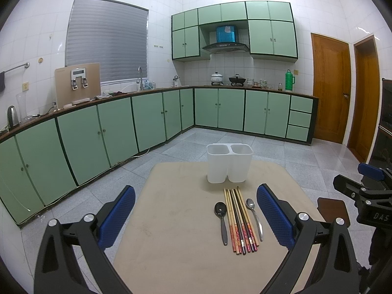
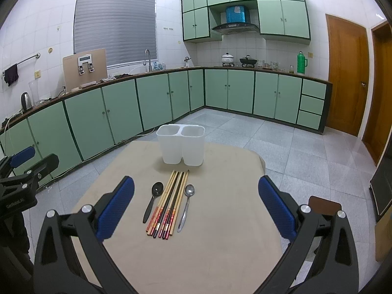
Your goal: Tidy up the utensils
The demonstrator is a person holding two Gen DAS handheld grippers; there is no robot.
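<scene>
From the left wrist view, our left tool point(image 1: 196, 216) hangs above the near edge of the beige surface point(image 1: 171, 245) with its blue pads spread wide and nothing between them. Ahead of it lie the utensils in a tidy row: a black spoon point(image 1: 221, 218) on the left, a bundle of chopsticks point(image 1: 240, 220) in the middle, and a metal spoon point(image 1: 254, 215) on the right. Beyond their tips stands the white two-compartment holder point(image 1: 229, 163), and both compartments look empty. At the right edge of this view we see our right tool point(image 1: 362, 186), apart from everything on the surface.

From the right wrist view, our right tool point(image 2: 196, 209) is likewise spread apart and holds nothing, hovering over the near part of the surface. The black spoon point(image 2: 153, 202), chopsticks point(image 2: 169, 203) and metal spoon point(image 2: 186, 205) lie flat side by side, just short of the holder point(image 2: 180, 144).

We judge the task as not yet begun: no utensil is in the holder, so every piece is left to lift and drop in, likely spoons in one compartment and chopsticks in the other.
</scene>
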